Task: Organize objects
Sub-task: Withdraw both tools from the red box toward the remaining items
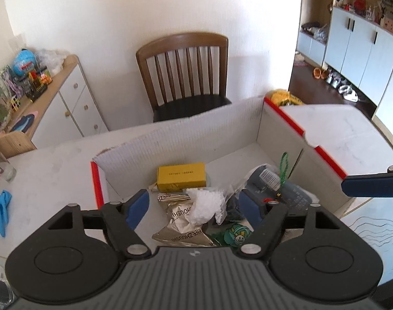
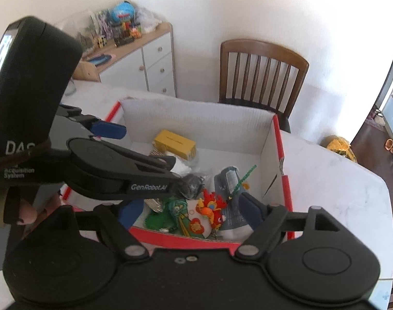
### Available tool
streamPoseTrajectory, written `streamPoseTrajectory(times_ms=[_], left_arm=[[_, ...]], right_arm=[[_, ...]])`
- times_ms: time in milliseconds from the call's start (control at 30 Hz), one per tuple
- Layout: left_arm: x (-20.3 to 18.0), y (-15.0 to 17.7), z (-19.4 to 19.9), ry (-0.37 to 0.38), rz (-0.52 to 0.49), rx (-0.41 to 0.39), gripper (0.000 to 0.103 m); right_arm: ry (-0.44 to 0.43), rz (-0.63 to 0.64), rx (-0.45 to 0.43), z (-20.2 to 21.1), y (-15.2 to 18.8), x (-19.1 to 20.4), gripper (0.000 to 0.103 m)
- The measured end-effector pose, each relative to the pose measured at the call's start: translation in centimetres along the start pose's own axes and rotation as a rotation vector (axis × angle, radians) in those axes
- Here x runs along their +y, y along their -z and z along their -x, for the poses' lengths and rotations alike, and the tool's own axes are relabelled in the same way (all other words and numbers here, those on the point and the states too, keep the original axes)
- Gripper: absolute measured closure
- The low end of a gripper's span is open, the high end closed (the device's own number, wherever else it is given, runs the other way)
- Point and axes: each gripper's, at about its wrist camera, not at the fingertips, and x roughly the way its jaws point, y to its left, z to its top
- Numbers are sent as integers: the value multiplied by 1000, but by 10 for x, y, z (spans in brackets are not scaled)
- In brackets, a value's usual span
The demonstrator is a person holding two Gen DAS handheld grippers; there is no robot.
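A white cardboard box with red edges (image 1: 196, 139) (image 2: 196, 113) stands on the table. In it lie a yellow box (image 1: 180, 177) (image 2: 174, 140), crumpled wrappers (image 1: 180, 219), a white plastic bag (image 1: 206, 204), a grey pouch with a green string (image 1: 279, 183) (image 2: 230, 180), a green toy (image 1: 236, 235) (image 2: 175, 211) and a red toy (image 2: 212, 206). My left gripper (image 1: 193, 204) is open and empty above the box's contents. It also shows in the right wrist view (image 2: 149, 144). My right gripper (image 2: 188, 209) is open and empty over the box's near edge; one of its fingers (image 1: 369, 183) shows in the left wrist view.
A wooden chair (image 1: 186, 77) (image 2: 261, 75) stands behind the table. A white sideboard with clutter (image 1: 49, 98) (image 2: 144, 59) is at the left. A blue glove (image 1: 0, 209) and a glass (image 1: 5, 168) lie on the table's left. A yellow bag (image 2: 339, 146) sits at the table's far right.
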Motion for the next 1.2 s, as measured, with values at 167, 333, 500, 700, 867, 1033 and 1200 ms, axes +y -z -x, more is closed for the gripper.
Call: streamPoseTrajectory(times_ms=[167, 333, 500, 700, 867, 1033, 1200], left_arm=[[-3, 1, 28, 11, -4, -40, 21], [-5, 5, 54, 30, 9, -73, 20], [-10, 11, 83, 68, 29, -107, 17], [-18, 19, 117, 94, 52, -162, 14], [-23, 26, 138, 108, 68, -197, 6], [-29, 41, 156, 109, 95, -223, 2], [-33, 59, 167, 93, 119, -249, 0]], right_arm=[[21, 34, -54, 26, 2, 5, 18], [16, 55, -98, 55, 5, 5, 13], [-6, 66, -127, 83, 11, 6, 7], [-32, 94, -163, 112, 22, 11, 2], [-44, 124, -186, 130, 33, 13, 2], [-44, 150, -205, 142, 44, 9, 1], [-61, 150, -209, 152, 58, 0, 1]])
